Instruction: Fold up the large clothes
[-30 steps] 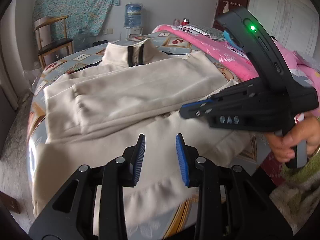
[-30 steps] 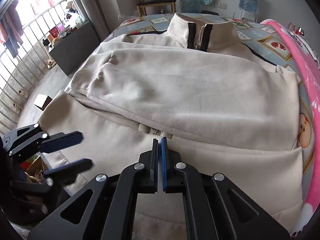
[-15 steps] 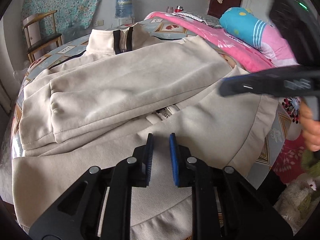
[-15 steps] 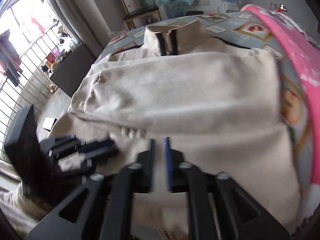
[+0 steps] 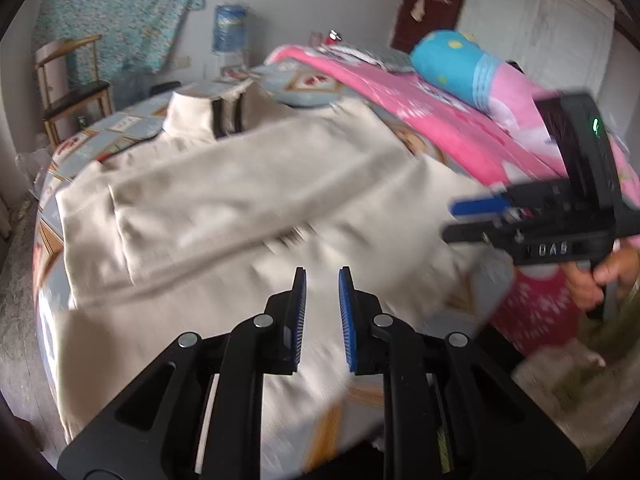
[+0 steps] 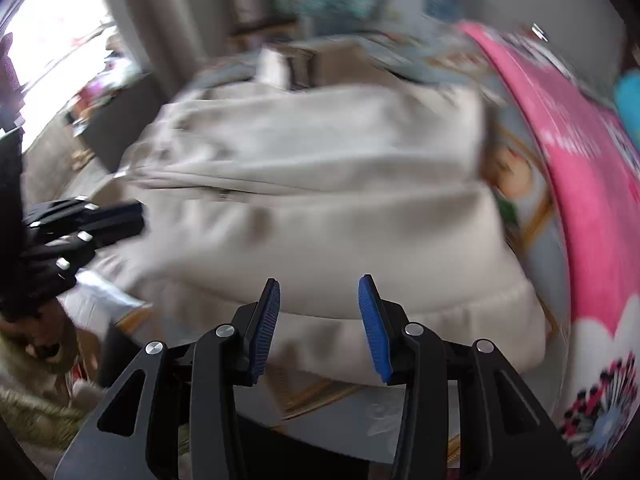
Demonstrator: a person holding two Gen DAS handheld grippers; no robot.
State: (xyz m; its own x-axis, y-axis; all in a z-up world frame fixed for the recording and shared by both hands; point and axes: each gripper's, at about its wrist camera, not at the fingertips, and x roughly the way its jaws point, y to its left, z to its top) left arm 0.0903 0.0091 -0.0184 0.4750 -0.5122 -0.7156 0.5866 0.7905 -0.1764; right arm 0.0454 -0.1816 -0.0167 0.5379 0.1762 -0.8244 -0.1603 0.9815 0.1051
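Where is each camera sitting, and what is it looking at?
Left wrist: sits on the left gripper, facing across the cream jacket toward its collar; the right gripper and right hand show.
Right wrist: sits on the right gripper, over the jacket's hem; the left gripper shows at left.
Both share the jacket and the pink blanket.

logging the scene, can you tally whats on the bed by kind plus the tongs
beige jacket: 1
pink blanket: 1
blue pillow: 1
tongs: 2, left tongs and right tongs, both open
total: 5
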